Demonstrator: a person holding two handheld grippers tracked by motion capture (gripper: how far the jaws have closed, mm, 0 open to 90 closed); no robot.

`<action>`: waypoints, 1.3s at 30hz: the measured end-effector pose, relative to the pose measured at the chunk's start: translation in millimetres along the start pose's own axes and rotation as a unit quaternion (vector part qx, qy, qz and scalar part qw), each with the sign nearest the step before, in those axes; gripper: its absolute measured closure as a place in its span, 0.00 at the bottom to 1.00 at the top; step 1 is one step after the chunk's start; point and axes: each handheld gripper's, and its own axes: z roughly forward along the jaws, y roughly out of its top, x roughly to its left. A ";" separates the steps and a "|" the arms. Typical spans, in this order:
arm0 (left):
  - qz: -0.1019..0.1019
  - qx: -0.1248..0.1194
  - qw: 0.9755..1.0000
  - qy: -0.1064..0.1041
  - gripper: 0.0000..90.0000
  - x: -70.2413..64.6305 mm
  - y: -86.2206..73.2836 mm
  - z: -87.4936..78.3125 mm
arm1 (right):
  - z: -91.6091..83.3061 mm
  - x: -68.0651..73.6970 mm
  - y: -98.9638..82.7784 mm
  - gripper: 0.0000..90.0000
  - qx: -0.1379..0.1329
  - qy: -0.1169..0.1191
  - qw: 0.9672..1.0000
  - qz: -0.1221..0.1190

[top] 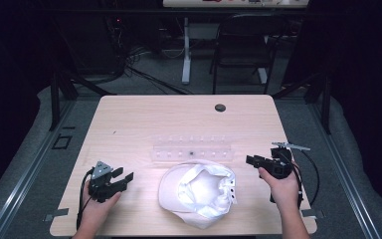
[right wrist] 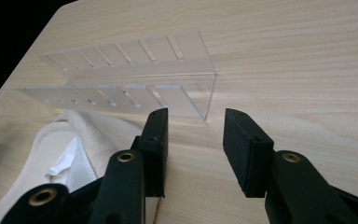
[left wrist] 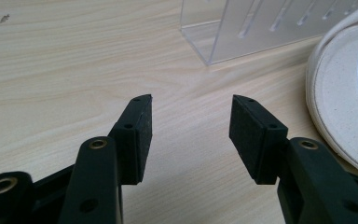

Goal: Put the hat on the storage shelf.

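On pale woodgrain table [top: 144,114], soft cream cap [top: 199,194] fronts a clear slotted rack [top: 191,151]; both hand-held grippers spread.

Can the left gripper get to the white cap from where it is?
Probably yes. The left gripper is open, and bare table lies between its fingers and the white cap, which lies upside down just beside it.
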 end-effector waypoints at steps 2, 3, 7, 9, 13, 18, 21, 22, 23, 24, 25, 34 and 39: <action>-0.001 -0.001 1.000 0.000 0.55 -0.3 1.1 -0.3 | -0.7 0.8 0.3 0.67 0.000 0.003 1.000 -0.003; -0.002 0.001 1.000 0.000 0.55 -0.2 1.7 -0.7 | -1.1 1.1 0.3 0.67 0.001 0.007 1.000 -0.002; 0.012 0.012 1.000 0.013 0.55 -2.3 3.8 1.8 | -2.8 1.6 1.1 0.67 -0.001 0.016 1.000 0.002; 0.011 0.011 1.000 0.011 0.55 -3.8 4.1 2.3 | -3.4 2.1 1.4 0.70 0.008 0.028 1.000 0.012; 0.020 0.016 1.000 0.009 0.55 -7.5 2.6 0.5 | -3.6 5.2 3.0 0.70 0.017 0.047 0.998 0.024; 0.035 0.012 0.999 0.009 0.55 -12.2 3.1 -4.3 | -7.1 16.3 6.7 0.69 0.015 0.057 0.998 0.023; 0.035 0.015 0.999 0.006 0.55 -14.2 2.0 -3.4 | -12.7 23.4 8.2 0.67 0.010 0.077 0.997 0.026; 0.036 0.016 0.999 0.004 0.54 -15.3 1.8 -2.7 | -14.8 25.6 7.6 0.66 0.010 0.079 0.997 0.022; 0.043 0.018 0.999 0.003 0.54 -16.1 2.2 -2.5 | -16.7 27.6 6.8 0.65 0.012 0.081 0.996 0.020; 0.046 0.018 0.999 0.002 0.54 -17.2 2.4 -2.2 | -18.3 29.1 6.0 0.64 0.013 0.084 0.996 0.020; 0.046 0.018 0.999 0.002 0.54 -18.5 2.6 -2.2 | -19.7 30.1 5.0 0.64 0.014 0.086 0.996 0.020; 0.056 0.024 0.998 -0.005 0.53 -22.3 2.7 1.5 | -17.8 35.1 -3.8 0.59 0.075 0.113 0.991 0.012; 0.057 0.023 0.998 -0.005 0.53 -24.4 2.3 1.0 | -13.1 31.2 -9.0 0.54 0.099 0.122 0.987 0.024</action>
